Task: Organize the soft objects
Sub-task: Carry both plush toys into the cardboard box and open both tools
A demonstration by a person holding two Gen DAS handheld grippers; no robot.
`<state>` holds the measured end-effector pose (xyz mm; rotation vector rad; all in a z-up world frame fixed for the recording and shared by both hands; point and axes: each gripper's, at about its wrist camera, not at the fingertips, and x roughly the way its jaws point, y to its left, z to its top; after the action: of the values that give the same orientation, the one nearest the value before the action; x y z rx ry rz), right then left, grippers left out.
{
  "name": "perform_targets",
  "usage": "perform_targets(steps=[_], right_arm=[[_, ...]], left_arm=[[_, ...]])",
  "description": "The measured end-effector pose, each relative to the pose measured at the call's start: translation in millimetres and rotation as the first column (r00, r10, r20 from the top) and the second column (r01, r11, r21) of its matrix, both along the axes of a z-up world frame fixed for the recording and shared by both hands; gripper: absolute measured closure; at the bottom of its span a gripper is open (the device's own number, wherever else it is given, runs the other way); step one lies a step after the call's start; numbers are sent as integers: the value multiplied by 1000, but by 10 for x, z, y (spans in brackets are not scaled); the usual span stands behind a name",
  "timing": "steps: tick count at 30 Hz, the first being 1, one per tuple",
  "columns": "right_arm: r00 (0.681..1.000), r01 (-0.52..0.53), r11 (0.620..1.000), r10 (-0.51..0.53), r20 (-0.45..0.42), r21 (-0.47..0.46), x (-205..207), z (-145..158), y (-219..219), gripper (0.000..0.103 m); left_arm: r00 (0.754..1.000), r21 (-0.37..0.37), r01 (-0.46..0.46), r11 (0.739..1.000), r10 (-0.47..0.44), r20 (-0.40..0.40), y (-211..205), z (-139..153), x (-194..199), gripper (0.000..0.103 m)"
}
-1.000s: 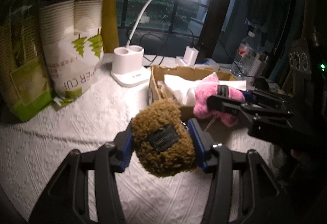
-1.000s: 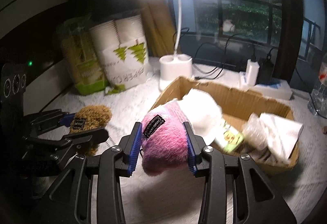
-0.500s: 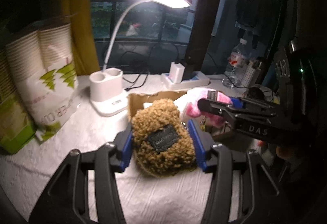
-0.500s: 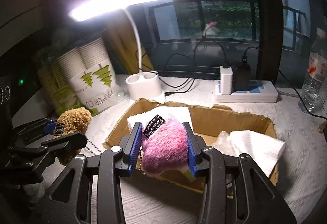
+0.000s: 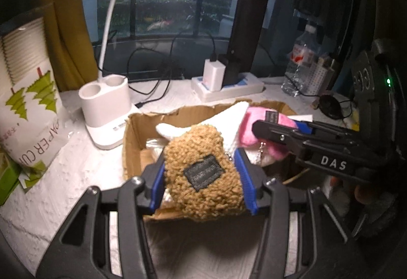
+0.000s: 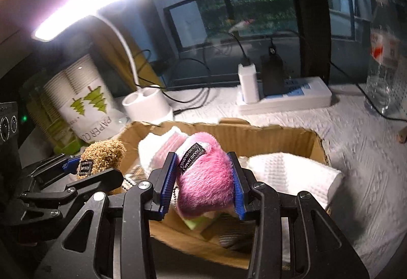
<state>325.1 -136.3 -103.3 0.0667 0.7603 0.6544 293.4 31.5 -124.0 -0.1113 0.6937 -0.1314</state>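
We log left gripper (image 5: 202, 178) clamping the brown plush (image 5: 203, 174), right gripper (image 6: 204, 183) clamping the pink plush (image 6: 206, 177), both above the cardboard box (image 6: 279, 136).

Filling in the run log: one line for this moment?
left gripper: shut on brown plush | right gripper: shut on pink plush | both above cardboard box | nothing released

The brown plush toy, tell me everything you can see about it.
The brown plush toy is a rounded lump of curly, tan, fleece-like fabric with a dark rectangular sewn label on its front and a bead chain hanging beside it. The left gripper holds it clamped between blue-padded jaws, lifted off the white tablecloth above the near edge of the cardboard box. The pink plush toy hangs close on its right.
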Motion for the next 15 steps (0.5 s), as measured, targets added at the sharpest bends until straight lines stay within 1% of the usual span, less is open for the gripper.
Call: perform_targets(steps=[4,9,12,15], right_arm=[[1000,8,1000,-9,-22,-13,45,-96,-12,62],[1000,9,998,-10,-22,-56,38,-168,41,62],[1000,13,998,-14,-18,-68,20,-179,58,62],[1000,20,997,-22,-16,-77,2,-157,40,60]], left_arm=[[999,3,5,1000,-4,-31,-38,-123,113,52],[998,3,12,1000,-12,-66,-87,-242,193,51],[996,9,7,1000,-6,-84,-97,-277,216,49],[996,5,-1,1000,2,-86,-80,-252,204,48]])
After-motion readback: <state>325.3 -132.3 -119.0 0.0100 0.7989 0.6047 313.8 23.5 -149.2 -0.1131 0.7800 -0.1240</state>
